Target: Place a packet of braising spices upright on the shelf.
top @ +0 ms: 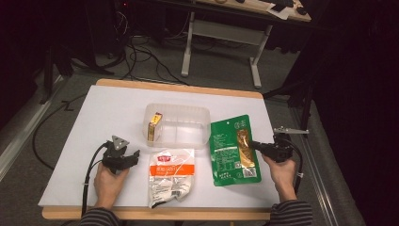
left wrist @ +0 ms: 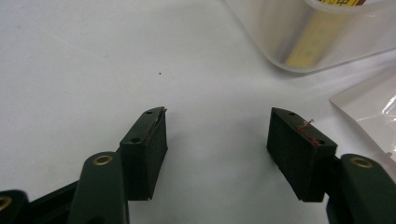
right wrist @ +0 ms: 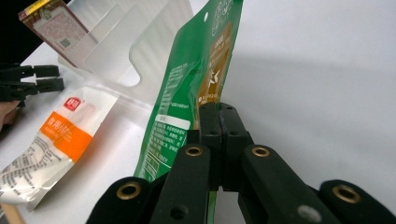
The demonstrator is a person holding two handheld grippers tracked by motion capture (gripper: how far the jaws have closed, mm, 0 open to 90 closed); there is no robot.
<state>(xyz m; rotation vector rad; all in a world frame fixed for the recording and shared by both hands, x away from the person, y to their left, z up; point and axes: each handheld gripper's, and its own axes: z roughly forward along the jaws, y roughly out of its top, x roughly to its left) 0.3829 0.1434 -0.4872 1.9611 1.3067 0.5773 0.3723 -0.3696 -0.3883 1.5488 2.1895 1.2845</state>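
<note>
A green snack packet (top: 230, 146) with a brown window is pinched at its right edge by my right gripper (top: 251, 144). In the right gripper view the jaws (right wrist: 219, 116) are shut on the green packet (right wrist: 196, 70), which stands tilted up off the white tabletop. My left gripper (top: 136, 154) rests on the table at the left. Its jaws (left wrist: 217, 140) are open with only bare table between them. A white and orange packet (top: 171, 174) lies flat between the two hands.
A clear plastic container (top: 202, 113) stands at mid table with a yellow-brown packet (top: 154, 125) upright in its left compartment. It lies just ahead of the left gripper, its wall (left wrist: 280, 42) close by. Table edges run near both hands.
</note>
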